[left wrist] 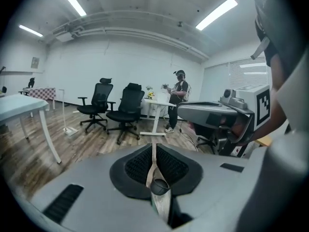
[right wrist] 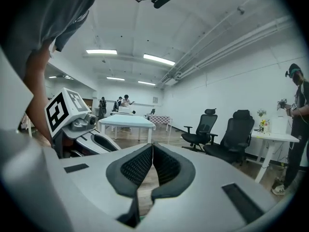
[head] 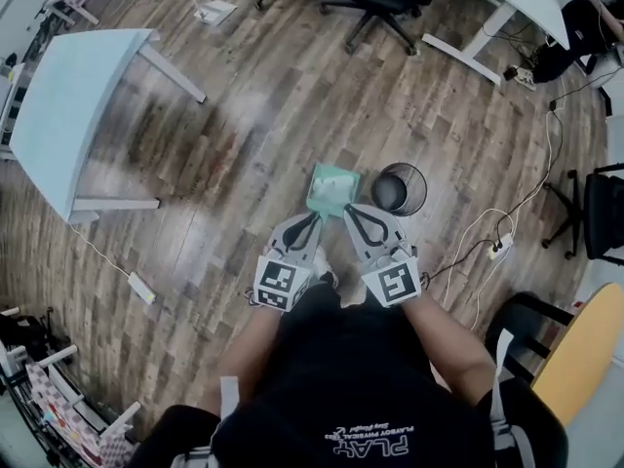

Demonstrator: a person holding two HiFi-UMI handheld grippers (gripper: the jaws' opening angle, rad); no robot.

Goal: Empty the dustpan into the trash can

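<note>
Holding left gripper (head: 316, 219) & right gripper (head: 349, 210) side by side close to body, both nosed at dustpan (head: 331, 189), prob. lining up a pickup. Closed right up on both, pads tip to tip, nothing pinched; only floor & a teal sliver through the gaps. Farther out, looks to lie on floor just left of trash can (head: 401, 189), prob. for a short tip.
</note>
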